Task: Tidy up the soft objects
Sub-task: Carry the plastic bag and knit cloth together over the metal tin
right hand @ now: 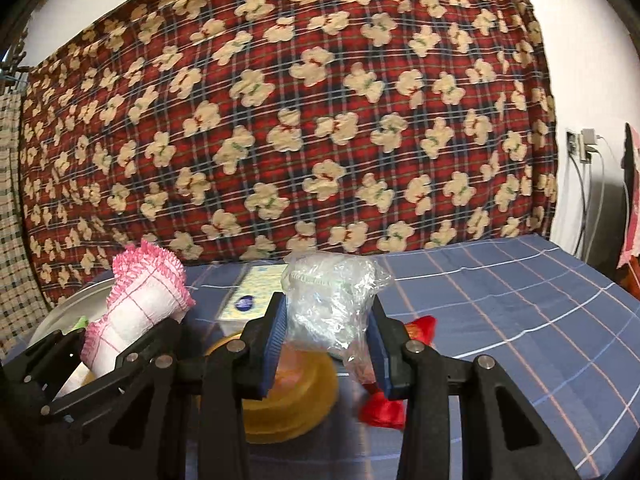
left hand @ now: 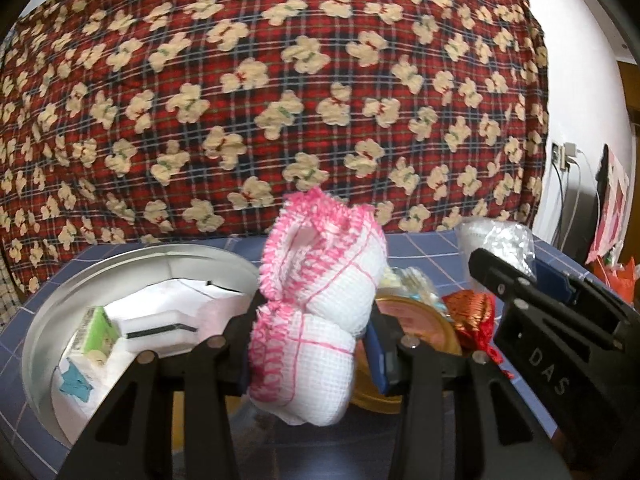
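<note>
My left gripper (left hand: pixel 310 356) is shut on a rolled white cloth with pink stitching (left hand: pixel 316 304), held upright above the blue checked bedsheet; the cloth also shows in the right wrist view (right hand: pixel 140 304). My right gripper (right hand: pixel 326 344) is shut on a crinkled clear plastic bag (right hand: pixel 332 300) with something white inside, also seen in the left wrist view (left hand: pixel 496 240). A round metal tin (left hand: pixel 48 320) at the left holds white foam pieces (left hand: pixel 160 320) and a green box (left hand: pixel 94 332).
A yellow round lid (right hand: pixel 292 396) and a red shiny tassel (right hand: pixel 384 404) lie on the sheet (right hand: pixel 520 320) below the grippers. A flat patterned packet (right hand: pixel 256 292) lies behind. A red plaid quilt (right hand: pixel 300 120) rises at the back. Wall socket with cables (right hand: pixel 584 144) at right.
</note>
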A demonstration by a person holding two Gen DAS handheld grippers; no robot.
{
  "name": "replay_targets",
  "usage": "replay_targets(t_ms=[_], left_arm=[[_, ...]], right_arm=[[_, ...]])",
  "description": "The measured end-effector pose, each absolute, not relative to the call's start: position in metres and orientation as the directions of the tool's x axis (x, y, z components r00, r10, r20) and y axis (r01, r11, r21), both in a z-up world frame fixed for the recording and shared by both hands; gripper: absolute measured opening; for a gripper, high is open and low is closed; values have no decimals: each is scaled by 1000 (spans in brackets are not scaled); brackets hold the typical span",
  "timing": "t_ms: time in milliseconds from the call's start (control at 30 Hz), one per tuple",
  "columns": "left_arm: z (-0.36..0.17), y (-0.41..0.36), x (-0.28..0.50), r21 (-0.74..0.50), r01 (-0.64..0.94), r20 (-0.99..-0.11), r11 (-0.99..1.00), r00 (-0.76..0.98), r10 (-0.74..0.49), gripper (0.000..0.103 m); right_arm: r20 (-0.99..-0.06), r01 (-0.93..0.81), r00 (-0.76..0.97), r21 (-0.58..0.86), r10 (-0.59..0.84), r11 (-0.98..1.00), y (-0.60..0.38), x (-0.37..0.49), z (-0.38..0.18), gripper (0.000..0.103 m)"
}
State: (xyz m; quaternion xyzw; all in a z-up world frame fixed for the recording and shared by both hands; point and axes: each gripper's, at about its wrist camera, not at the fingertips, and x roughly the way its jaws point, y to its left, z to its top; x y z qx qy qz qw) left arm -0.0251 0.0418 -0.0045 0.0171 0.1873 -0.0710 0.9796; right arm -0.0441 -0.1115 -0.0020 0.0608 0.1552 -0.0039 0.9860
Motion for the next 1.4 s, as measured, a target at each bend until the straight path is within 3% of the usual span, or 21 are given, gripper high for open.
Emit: replay_targets(t_ms=[833, 1400], left_arm=[[22, 158, 6, -97, -68, -378, 993, 925, 26, 43], [21, 204, 27, -57, -196, -462, 979, 874, 148, 43]], right_arm=[[-280, -149, 942, 149, 186, 978, -11, -1, 23, 41], [-368, -225, 886, 190, 282, 956, 46, 49, 34, 41]])
